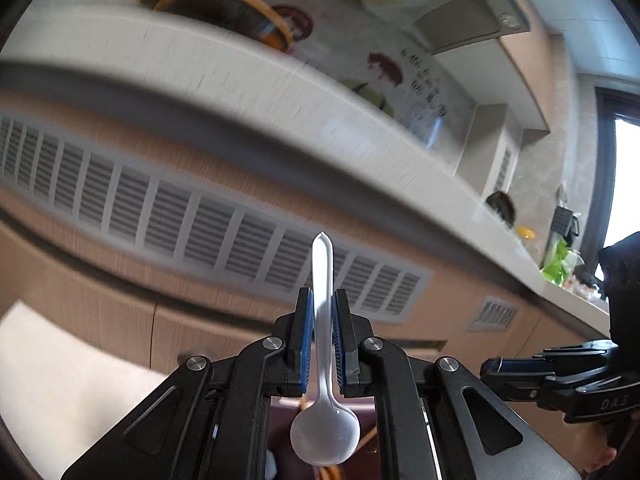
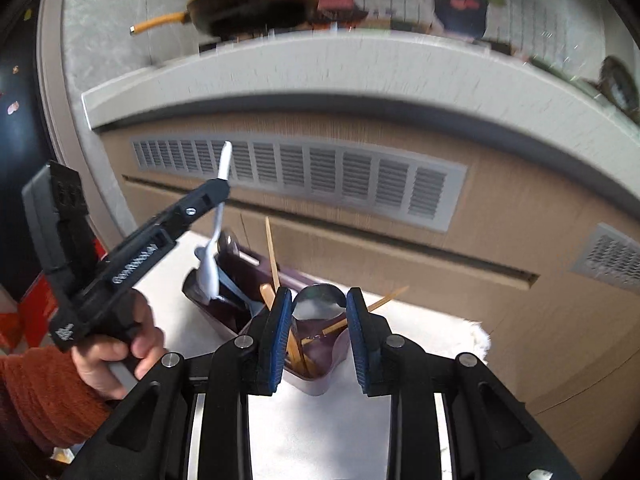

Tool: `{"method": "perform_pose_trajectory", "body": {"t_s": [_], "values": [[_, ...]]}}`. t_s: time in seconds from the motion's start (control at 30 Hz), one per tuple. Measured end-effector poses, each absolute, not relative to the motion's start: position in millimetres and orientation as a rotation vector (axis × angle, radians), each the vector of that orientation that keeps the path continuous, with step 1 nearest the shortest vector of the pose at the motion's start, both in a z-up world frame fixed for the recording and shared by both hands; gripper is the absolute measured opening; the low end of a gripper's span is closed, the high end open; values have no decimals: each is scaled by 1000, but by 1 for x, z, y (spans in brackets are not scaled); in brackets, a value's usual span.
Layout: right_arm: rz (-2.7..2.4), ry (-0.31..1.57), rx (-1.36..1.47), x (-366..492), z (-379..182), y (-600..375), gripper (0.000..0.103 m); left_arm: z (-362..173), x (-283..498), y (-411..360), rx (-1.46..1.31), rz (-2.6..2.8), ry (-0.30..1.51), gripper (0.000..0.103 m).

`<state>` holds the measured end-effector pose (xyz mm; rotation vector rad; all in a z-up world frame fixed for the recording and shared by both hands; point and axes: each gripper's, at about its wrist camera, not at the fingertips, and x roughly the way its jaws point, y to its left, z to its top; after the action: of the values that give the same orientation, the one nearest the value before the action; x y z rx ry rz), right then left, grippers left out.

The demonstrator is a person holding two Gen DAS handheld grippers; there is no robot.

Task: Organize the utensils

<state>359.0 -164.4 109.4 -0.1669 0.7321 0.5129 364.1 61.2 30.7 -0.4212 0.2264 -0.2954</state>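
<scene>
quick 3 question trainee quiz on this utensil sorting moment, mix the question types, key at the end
1. True or false: the left gripper is shut on the white plastic spoon.
2. Which end of that spoon is nearer the left wrist camera? A) the bowl B) the handle tip
3. Fill in: through the right gripper, the dark purple utensil holder holds wooden chopsticks and a shiny ___ spoon.

Key: 1 true; 2 A; 3 metal. The right gripper's jaws stand apart with nothing gripped between them.
</scene>
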Motion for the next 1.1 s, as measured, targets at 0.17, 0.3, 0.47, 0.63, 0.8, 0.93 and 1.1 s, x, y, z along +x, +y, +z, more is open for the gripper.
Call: {"method": "perform_pose_trajectory", "body": {"t_s": [0.17,0.3,0.47,0.63,0.8,0.93,1.1], "values": [[576,854,-144,384,76,-151,27,0,369,66,-467,-265,348,22],[602,900,-148,394,51,-139,29,3,354,71,-445,-232,415,27],[561,740,-163,351,66,-145,29,39,303,76,-320,-126,418,27],[420,513,-164,263,76,-164,29,44,230,59,-93,-48,487,27],[397,553,-73,194,50,-171,29,28,158,42,-6,-20,539,27],[371,555,-92,141,30,-163,29,15,106,23,30,-72,582,27],[406,564,-116,92,20,-155,29,17,69,6,-7,-81,582,27]]}}
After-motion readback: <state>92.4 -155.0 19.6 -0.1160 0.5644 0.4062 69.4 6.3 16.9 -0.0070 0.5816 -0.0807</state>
